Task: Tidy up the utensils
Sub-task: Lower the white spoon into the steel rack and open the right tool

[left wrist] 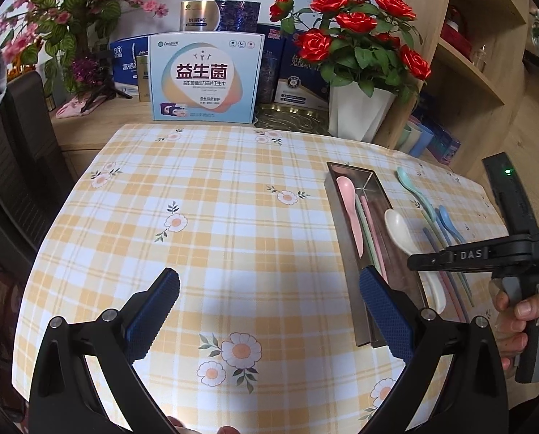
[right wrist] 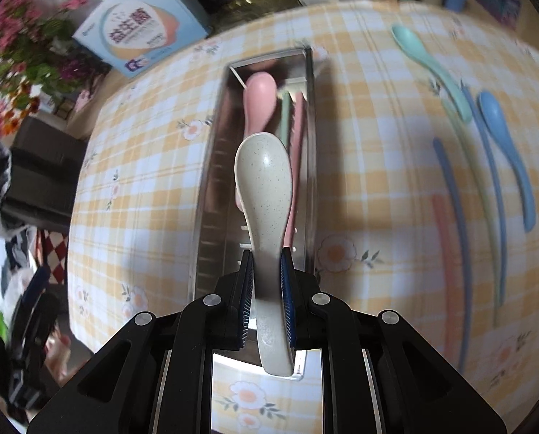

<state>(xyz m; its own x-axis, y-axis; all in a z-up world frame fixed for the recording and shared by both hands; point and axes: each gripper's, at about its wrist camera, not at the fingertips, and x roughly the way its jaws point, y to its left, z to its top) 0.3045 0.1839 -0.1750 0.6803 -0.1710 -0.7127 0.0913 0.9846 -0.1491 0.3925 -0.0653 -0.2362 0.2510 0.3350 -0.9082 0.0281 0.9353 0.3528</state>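
A steel utensil tray [left wrist: 345, 224] [right wrist: 211, 195] lies on the checked tablecloth and holds a pink spoon [left wrist: 350, 202] [right wrist: 256, 101] plus green and pink chopsticks [left wrist: 372, 231]. My right gripper [right wrist: 267, 282] [left wrist: 419, 262] is shut on the handle of a white speckled spoon [right wrist: 264, 184] [left wrist: 399, 226] and holds it above the tray. My left gripper [left wrist: 269, 300] is open and empty over the cloth, left of the tray. A mint spoon [right wrist: 428, 61] [left wrist: 412, 184], a blue spoon [right wrist: 504, 141] and several loose chopsticks [right wrist: 450, 195] lie right of the tray.
Boxes [left wrist: 206, 76] and a white pot of red roses [left wrist: 359, 108] stand at the table's back edge. A wooden shelf [left wrist: 486, 72] rises at the right, with pastel cups [left wrist: 419, 139] by it. A dark chair [left wrist: 12, 181] stands at the left.
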